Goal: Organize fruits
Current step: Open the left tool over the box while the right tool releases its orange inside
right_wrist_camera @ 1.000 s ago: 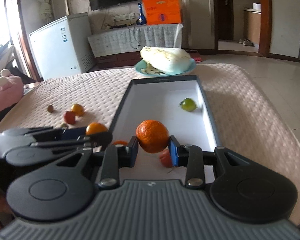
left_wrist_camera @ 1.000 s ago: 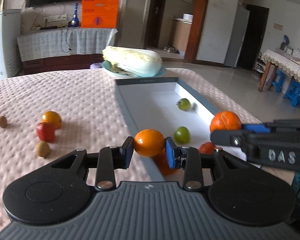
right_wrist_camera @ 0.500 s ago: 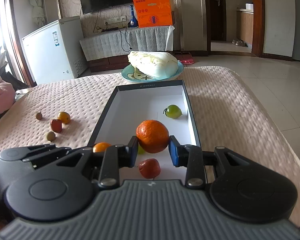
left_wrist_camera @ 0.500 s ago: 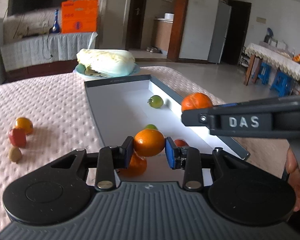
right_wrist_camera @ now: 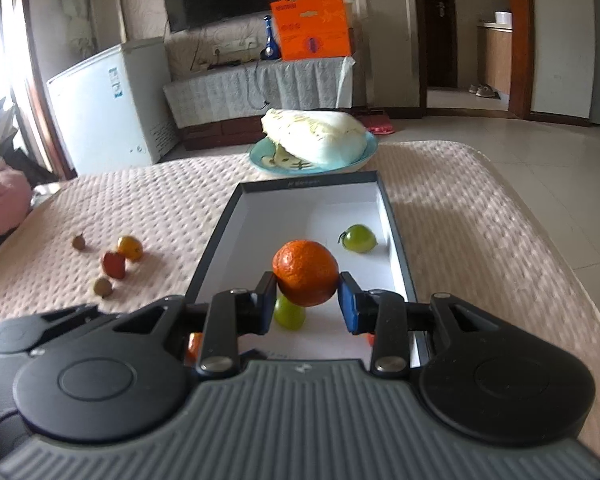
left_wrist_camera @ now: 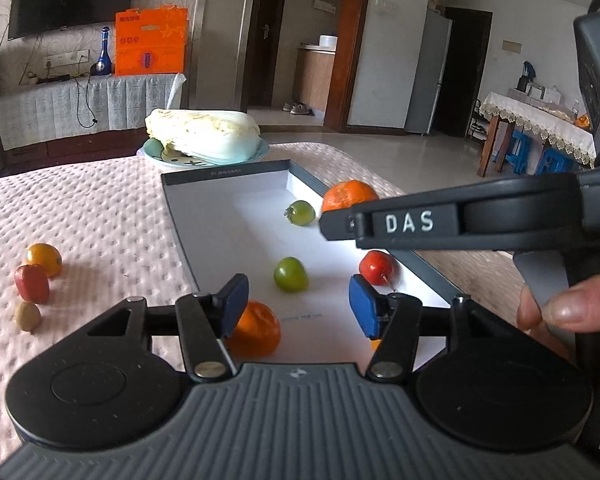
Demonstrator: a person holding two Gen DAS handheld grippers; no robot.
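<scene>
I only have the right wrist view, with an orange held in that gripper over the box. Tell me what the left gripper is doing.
Observer: The left gripper has its jaws opening, and nothing is between them.
Operator: Say where the orange nearest to it lies.
Observer: An orange lies on the floor of the box, partly behind the gripper's left finger.
Operator: Report what sits at the near right of the box; that part is mostly hidden from me.
Observer: A red fruit rests on the floor there, close to the right wall.
</scene>
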